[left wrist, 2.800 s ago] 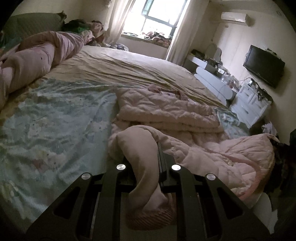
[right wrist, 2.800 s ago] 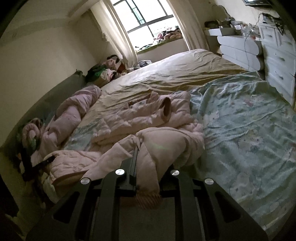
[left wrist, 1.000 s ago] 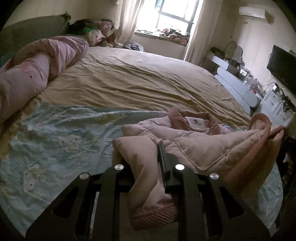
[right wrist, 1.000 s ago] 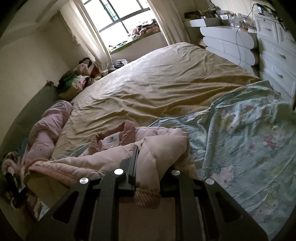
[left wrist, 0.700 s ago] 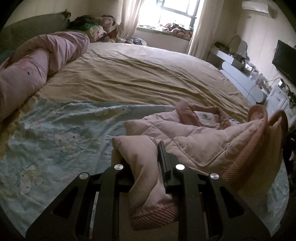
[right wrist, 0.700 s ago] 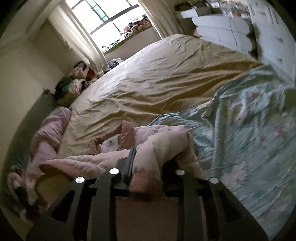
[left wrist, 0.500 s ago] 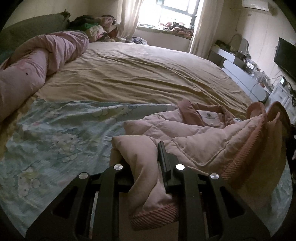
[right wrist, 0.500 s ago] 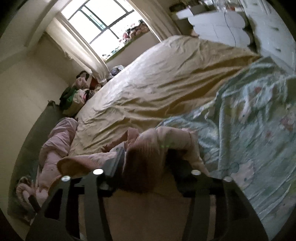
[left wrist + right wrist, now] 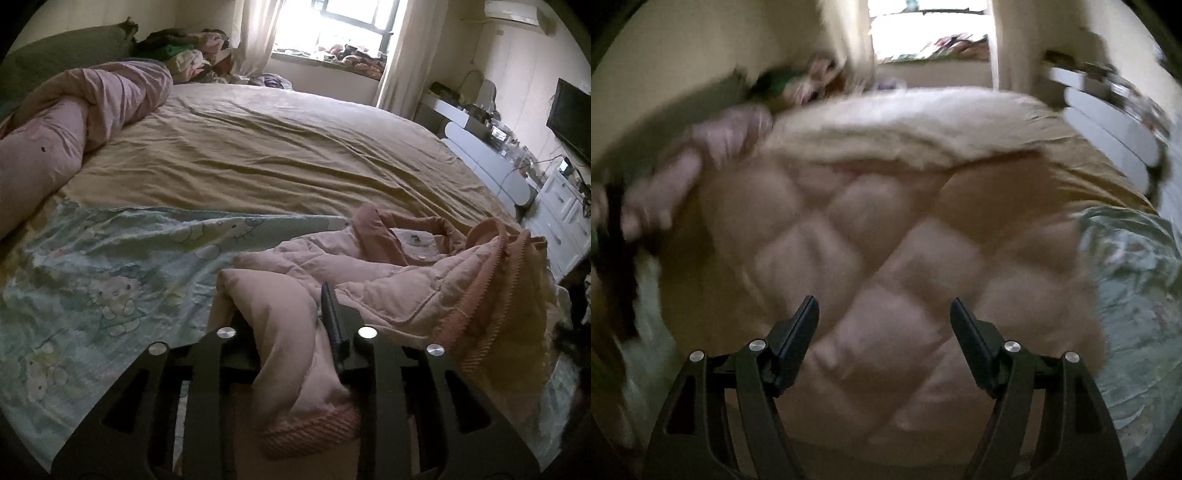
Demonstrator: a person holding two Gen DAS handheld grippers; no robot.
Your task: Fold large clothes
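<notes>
A pink quilted jacket [image 9: 388, 291] lies bunched on the bed, collar and label facing up, its ribbed hem [image 9: 491, 295] standing up at the right. My left gripper [image 9: 291, 306] has a sleeve between its jaws, and the ribbed cuff [image 9: 310, 428] hangs out behind them. These jaws are opening, but the one finger that shows still touches the fabric. In the blurred right wrist view my right gripper [image 9: 882, 301] hangs over the quilted jacket [image 9: 886, 229]. Its jaws are wide and still opening, with no cloth gripped between them.
The jacket rests on a light blue cartoon-print sheet [image 9: 110, 266] over a beige bedspread [image 9: 277, 158]. A rolled pink quilt [image 9: 55, 129] lies along the left side. Clothes are piled [image 9: 184, 55] by the window. A white dresser [image 9: 561, 218] stands right of the bed.
My right gripper let go of the sleeve, opened wide and swung fast over the jacket. My left gripper kept the other sleeve and sank a little toward the bed.
</notes>
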